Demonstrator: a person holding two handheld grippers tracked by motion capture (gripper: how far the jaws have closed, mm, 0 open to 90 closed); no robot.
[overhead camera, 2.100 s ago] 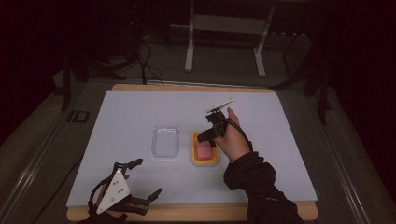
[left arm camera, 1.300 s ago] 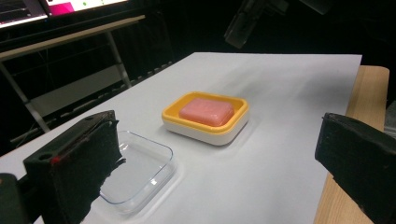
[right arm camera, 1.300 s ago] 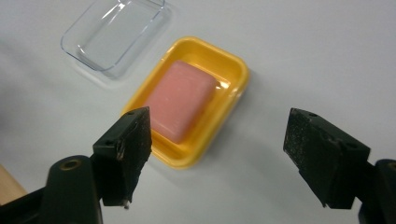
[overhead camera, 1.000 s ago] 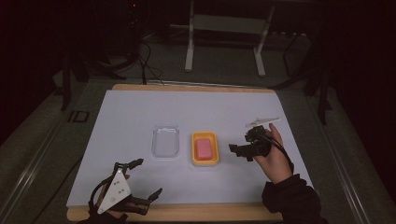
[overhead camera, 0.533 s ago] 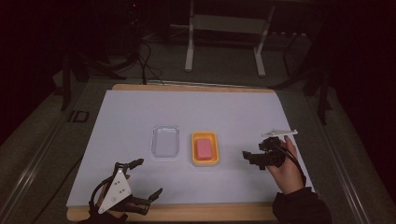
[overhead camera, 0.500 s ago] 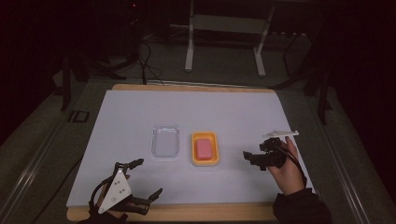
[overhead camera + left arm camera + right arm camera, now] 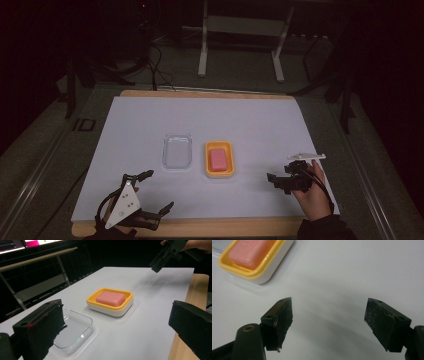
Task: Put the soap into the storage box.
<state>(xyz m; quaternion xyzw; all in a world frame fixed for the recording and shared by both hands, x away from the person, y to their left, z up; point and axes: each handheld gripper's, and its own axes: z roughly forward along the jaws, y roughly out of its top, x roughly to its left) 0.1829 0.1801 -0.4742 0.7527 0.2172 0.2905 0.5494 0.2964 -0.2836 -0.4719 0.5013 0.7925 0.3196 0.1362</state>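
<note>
Two grippers sit at the near edge of a white sheet (image 7: 150,120) over a wooden table (image 7: 210,227). Far left, near front edge: left gripper (image 7: 152,192), held low w/ grey three-cornered plate on top, jaws spread wide apart, nothing btwn them; in the left gripper view its two black jaws frame the scene w/ a broad gap. Next, approx mid-table: clear shallow tray (image 7: 178,152), rectangular w/ rounded corners, looks empty, lying flat on the sheet. Just beside it on the right, not touching: yellow soap dish (image 7: 220,160) w/ white base, holding a pink soap bar (image 7: 219,158) lying flat inside; the left gripper view shows dish (image 7: 110,302) beyond the tray (image 7: 72,331), bar (image 7: 110,298) centred in it. Far right, well apart from the dish: right gripper (image 7: 280,182) in a hand (image 7: 310,187), jaws pointing left toward the dish, held open & empty; the right gripper view shows both pads wide apart over bare sheet, dish corner (image 7: 259,272) at upper left. Background dark; table legs & cables behind.
</note>
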